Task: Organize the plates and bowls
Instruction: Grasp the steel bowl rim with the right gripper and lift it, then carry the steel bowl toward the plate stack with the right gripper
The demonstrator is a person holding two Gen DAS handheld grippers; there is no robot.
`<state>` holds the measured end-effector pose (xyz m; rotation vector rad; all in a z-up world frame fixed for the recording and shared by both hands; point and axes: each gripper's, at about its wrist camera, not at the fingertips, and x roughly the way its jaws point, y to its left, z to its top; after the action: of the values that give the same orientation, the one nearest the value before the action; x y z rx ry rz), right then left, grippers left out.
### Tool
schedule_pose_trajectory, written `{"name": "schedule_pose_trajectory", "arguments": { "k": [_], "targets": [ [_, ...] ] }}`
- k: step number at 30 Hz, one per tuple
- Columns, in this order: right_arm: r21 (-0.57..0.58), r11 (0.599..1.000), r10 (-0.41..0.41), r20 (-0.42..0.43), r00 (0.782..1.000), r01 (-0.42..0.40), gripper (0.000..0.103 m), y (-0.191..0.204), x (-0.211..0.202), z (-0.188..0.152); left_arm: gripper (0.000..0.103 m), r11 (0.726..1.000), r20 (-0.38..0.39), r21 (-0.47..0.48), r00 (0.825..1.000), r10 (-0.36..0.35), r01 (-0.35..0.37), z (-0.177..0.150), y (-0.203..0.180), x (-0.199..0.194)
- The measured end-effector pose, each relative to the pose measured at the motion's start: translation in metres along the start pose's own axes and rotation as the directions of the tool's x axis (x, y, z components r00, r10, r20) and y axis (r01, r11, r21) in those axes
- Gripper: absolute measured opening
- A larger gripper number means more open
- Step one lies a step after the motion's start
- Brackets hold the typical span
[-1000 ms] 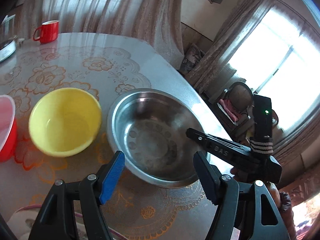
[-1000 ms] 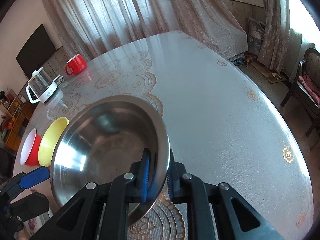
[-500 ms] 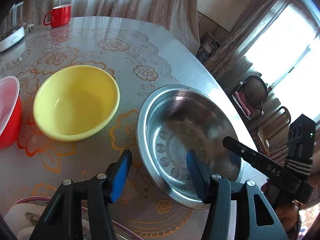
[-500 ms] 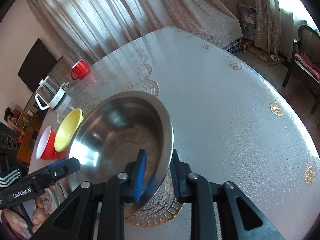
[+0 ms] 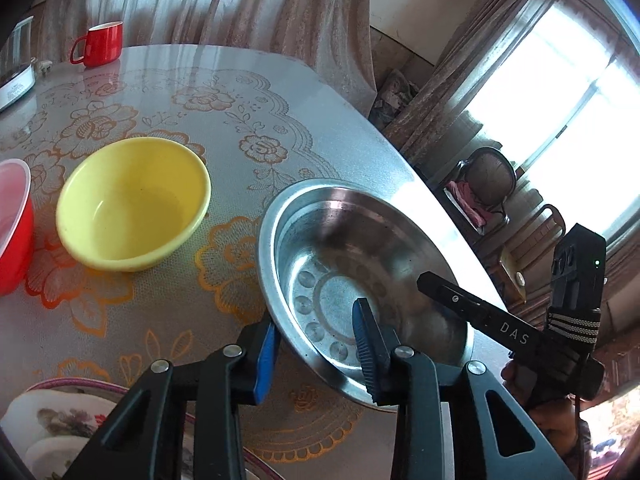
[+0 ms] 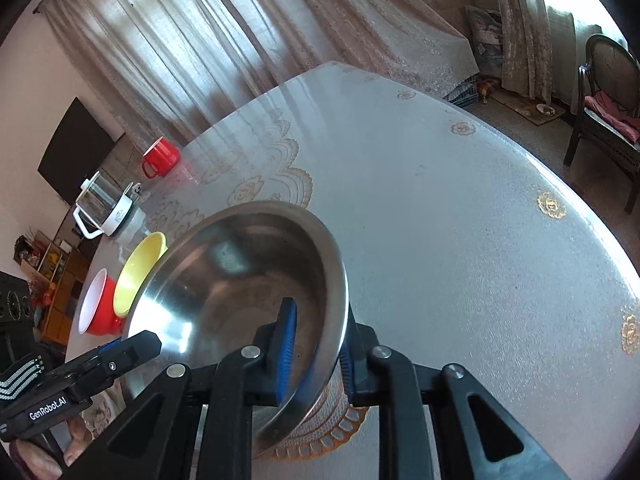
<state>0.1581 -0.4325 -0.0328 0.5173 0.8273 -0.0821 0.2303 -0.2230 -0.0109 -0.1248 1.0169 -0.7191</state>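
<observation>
A steel bowl (image 5: pixel 360 264) sits on the table near its right edge. My left gripper (image 5: pixel 316 344) is open, one finger outside the near rim and one inside the bowl. My right gripper (image 6: pixel 316 344) is open, its fingers astride the bowl's (image 6: pixel 240 280) opposite rim without pinching it. A yellow bowl (image 5: pixel 132 204) stands left of the steel bowl, and a red bowl (image 5: pixel 12 228) with a white inside stands further left. A flowered plate (image 5: pixel 60 424) lies at the bottom left.
A red mug (image 5: pixel 100 44) and a glass kettle (image 6: pixel 104 208) stand at the far side of the round table (image 6: pixel 460 220). The table edge runs just right of the steel bowl. Chairs (image 6: pixel 608 92) stand by the window.
My left gripper has moved right and forward until its fingers straddle the steel bowl's near rim. My right gripper has opened and let go of the bowl's rim.
</observation>
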Motion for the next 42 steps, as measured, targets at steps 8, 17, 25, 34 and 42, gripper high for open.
{"name": "schedule_pose_trajectory", "arguments": {
  "k": [8,17,25,34,42],
  "targets": [
    [0.022,1.0,-0.007,0.002,1.0,0.007,0.019,-0.003,-0.019,-0.024,0.035,0.997,-0.009,0.065,0.999,-0.05,0.051,-0.026,-0.019,-0.013],
    [0.05,0.999,-0.017,-0.01,1.0,0.018,0.019,-0.013,-0.036,-0.054,0.047,0.99,-0.027,0.131,0.999,-0.044,0.047,-0.05,-0.037,-0.018],
    [0.043,0.998,-0.047,0.001,0.999,0.047,0.019,-0.011,-0.042,-0.055,0.059,0.999,-0.004,0.039,1.0,-0.013,0.013,-0.025,-0.022,-0.009],
    [0.044,0.996,-0.072,0.011,0.997,0.072,0.025,-0.011,-0.042,-0.062,0.039,0.996,0.038,0.081,0.999,-0.031,0.028,-0.018,-0.033,-0.011],
    [0.044,0.996,-0.073,0.016,0.997,0.072,0.022,-0.014,-0.049,-0.072,0.039,0.993,0.044,0.095,0.996,-0.074,0.069,-0.029,-0.037,-0.022]
  ]
}}
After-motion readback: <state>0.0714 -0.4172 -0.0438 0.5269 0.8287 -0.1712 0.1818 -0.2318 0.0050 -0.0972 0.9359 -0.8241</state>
